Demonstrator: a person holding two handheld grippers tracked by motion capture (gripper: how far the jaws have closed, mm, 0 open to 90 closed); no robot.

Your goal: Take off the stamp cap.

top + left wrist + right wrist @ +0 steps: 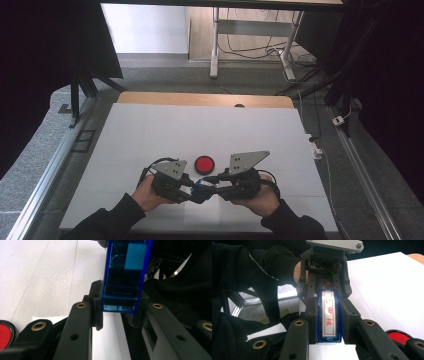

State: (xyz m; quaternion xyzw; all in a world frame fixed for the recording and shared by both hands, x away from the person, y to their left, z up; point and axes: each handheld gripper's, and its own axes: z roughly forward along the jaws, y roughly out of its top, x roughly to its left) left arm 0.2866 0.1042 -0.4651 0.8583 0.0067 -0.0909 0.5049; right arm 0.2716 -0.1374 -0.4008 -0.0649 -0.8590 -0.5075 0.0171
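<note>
A red round disc lay on the white table sheet, just beyond both grippers, nothing between. Grey floor and cables lay behind the table. The blue stamp (white label, red characters) hung above the sheet, long axis running between left gripper and right gripper, both clamped on it.

Clamped between two black jaws of the left gripper: a translucent blue plastic rectangular block, standing upright, lower end pressed by both pads. Behind, a white table surface. At the lower left edge, part of a red round button in a black rim. To the right, dark fabric.
</note>
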